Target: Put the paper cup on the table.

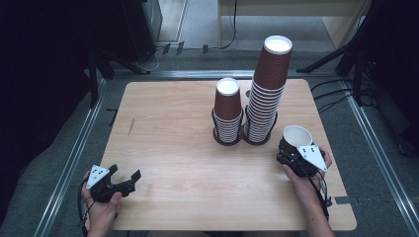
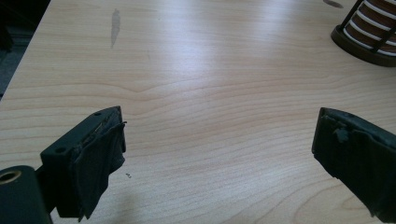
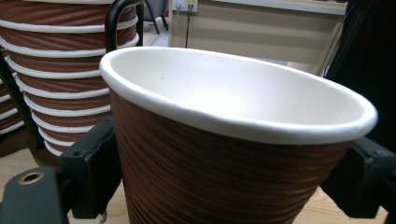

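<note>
Two stacks of brown ribbed paper cups stand upside down in black wire holders at the table's back middle: a short stack (image 1: 228,112) and a tall stack (image 1: 266,94), the tall one also behind my right jaws (image 3: 51,70). My right gripper (image 1: 296,153) at the right side is shut on a single brown cup (image 1: 295,139) with a white inside (image 3: 233,121), mouth up and tilted. My left gripper (image 1: 124,175) rests at the front left corner, open, with bare wood between its jaws (image 2: 219,140). The short stack's holder base (image 2: 369,39) shows at top right there.
The wooden table (image 1: 178,138) has a dark smear (image 1: 131,127) on its left half. Metal rails run along the floor on both sides. Cables and dark stands lie beyond the table's far and right edges.
</note>
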Tool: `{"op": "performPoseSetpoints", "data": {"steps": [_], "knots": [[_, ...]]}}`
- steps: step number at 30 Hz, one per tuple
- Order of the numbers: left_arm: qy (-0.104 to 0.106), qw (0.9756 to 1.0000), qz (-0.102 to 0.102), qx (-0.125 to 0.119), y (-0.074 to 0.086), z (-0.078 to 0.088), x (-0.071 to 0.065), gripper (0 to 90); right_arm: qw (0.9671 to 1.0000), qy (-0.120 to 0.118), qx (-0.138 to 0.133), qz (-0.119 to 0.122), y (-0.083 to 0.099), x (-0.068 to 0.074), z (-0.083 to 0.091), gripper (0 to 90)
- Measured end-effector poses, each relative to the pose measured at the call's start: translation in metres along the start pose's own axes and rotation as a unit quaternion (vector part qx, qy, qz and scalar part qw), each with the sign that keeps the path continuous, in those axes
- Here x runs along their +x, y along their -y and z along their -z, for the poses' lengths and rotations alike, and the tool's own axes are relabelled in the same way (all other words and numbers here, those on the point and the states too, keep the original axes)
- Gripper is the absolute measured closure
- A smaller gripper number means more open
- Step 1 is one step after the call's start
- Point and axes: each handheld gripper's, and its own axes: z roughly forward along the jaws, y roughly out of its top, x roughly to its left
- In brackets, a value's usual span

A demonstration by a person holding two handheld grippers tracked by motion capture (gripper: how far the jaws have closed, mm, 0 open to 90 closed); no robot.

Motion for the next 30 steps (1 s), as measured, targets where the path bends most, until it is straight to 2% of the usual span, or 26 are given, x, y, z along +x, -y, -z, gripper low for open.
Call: {"op": "performPoseSetpoints", "data": {"steps": [9, 16, 21, 24, 30], "knots": [[0.002, 1.0, 0.001, -0.002, 0.0, 0.0, 0.001, 3.2, 1.0, -0.004, 0.007, -0.003, 0.001, 0.001, 0.005, 11.2], [0.003, 1.0, 0.002, -0.003, 0.0, 0.0, 0.001, 3.2, 0.9994, -0.014, 0.012, -0.03, 0.0, -0.004, 0.007, 9.5], [0.003, 1.0, 0.002, -0.004, 0.0, 0.0, 0.001, 3.2, 0.9995, -0.028, 0.008, -0.014, 0.0, -0.002, 0.01, 4.5], [0.004, 1.0, 0.003, -0.004, 0.0, 0.0, 0.002, 3.2, 0.999, -0.04, 0.01, -0.015, -0.002, -0.001, 0.01, 0.2], [0.006, 1.0, 0.004, -0.005, 0.0, 0.0, 0.003, 3.2, 0.9989, -0.04, 0.007, -0.024, -0.003, -0.003, 0.014, 0.0]]}}
